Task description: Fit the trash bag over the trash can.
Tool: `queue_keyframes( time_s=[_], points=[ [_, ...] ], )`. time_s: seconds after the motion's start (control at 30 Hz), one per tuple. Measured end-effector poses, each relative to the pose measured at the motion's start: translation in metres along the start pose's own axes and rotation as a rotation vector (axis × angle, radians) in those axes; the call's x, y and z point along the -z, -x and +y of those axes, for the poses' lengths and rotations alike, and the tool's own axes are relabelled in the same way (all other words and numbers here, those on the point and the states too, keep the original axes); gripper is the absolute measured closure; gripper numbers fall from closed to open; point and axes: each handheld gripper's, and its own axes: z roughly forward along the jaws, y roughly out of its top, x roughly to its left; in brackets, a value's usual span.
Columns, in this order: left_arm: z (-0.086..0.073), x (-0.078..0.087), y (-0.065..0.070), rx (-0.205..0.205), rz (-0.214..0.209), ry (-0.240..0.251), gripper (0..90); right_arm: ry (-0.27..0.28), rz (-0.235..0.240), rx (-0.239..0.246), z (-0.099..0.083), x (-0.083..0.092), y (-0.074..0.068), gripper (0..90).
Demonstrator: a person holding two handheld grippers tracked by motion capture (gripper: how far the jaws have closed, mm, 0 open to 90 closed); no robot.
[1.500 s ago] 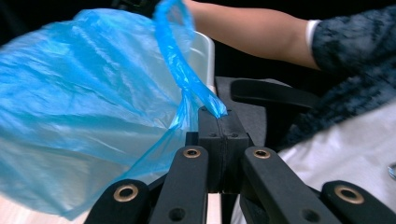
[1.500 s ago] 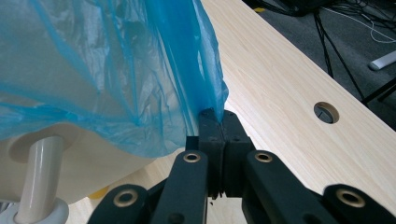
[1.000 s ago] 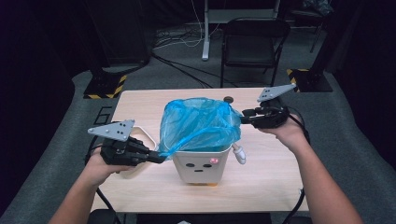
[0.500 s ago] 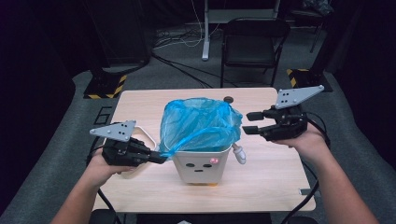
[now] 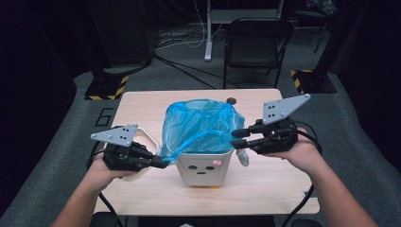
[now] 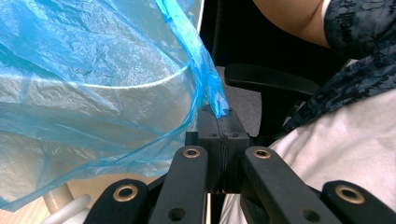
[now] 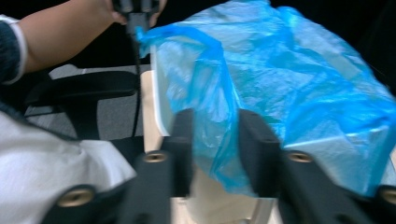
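Two grippers work the blue bag (image 5: 201,124) lining the white bin (image 5: 204,169) at table centre: left gripper (image 5: 161,163) at eight o'clock pinches a taut handle strip (likely anchoring it), while right gripper (image 5: 239,137), jaws spread, approaches from three o'clock.

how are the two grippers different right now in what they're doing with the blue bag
The left gripper is shut on a strip of the blue bag, drawing it out past the bin's front left corner; the right gripper is open and holds nothing. The left gripper sits low, near the tabletop; the right gripper is higher, at the bin's rim. Both point inward at the bag.
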Motion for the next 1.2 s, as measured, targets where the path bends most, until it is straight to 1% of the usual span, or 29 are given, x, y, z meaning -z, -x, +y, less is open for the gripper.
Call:
queue_keyframes(
  time_s=[0.07,0.1,0.23,0.33,0.4,0.5,0.67,0.77,0.9,0.97,1.07,1.1,1.2],
  points=[
    [0.0,0.001,0.001,-0.001,-0.004,0.001,89.1,0.005,0.02,0.014,-0.002,0.002,-0.004,86.3],
    [0.0,0.001,0.001,-0.001,-0.004,0.001,89.1,0.009,0.037,0.012,-0.003,0.003,-0.006,88.6],
    [-0.005,0.001,0.003,0.007,-0.012,0.007,89.2,0.012,0.085,0.014,-0.011,0.006,-0.014,90.0],
    [-0.009,0.0,0.005,0.012,-0.017,0.001,89.2,0.02,0.103,0.026,-0.018,0.008,-0.022,90.0],
    [-0.013,0.0,0.005,0.013,-0.019,-0.002,89.2,0.01,0.1,0.039,-0.022,0.008,-0.028,90.0],
    [-0.02,-0.001,0.002,0.037,-0.017,-0.002,89.2,-0.034,0.099,0.036,-0.032,0.002,-0.034,90.0],
    [-0.037,-0.008,-0.007,0.08,-0.033,0.001,89.2,-0.116,0.087,0.014,-0.051,-0.014,-0.033,90.0],
    [-0.047,-0.014,-0.013,0.107,-0.037,-0.017,89.2,-0.158,0.071,0.0,-0.061,-0.023,-0.031,90.0],
    [-0.06,-0.02,-0.019,0.141,-0.044,-0.033,89.2,-0.186,0.066,-0.016,-0.071,-0.031,-0.029,90.0],
    [-0.066,-0.024,-0.021,0.155,-0.044,-0.05,89.2,-0.203,0.057,-0.024,-0.075,-0.035,-0.028,90.0],
    [-0.076,-0.03,-0.025,0.182,-0.045,-0.069,89.1,-0.232,0.058,-0.035,-0.084,-0.043,-0.027,90.0],
    [-0.079,-0.032,-0.026,0.191,-0.047,-0.071,89.1,-0.243,0.054,-0.035,-0.086,-0.045,-0.027,90.0],
    [-0.083,-0.033,-0.026,0.201,-0.047,-0.066,88.1,-0.245,0.052,-0.045,-0.091,-0.047,-0.026,90.0]
  ],
)
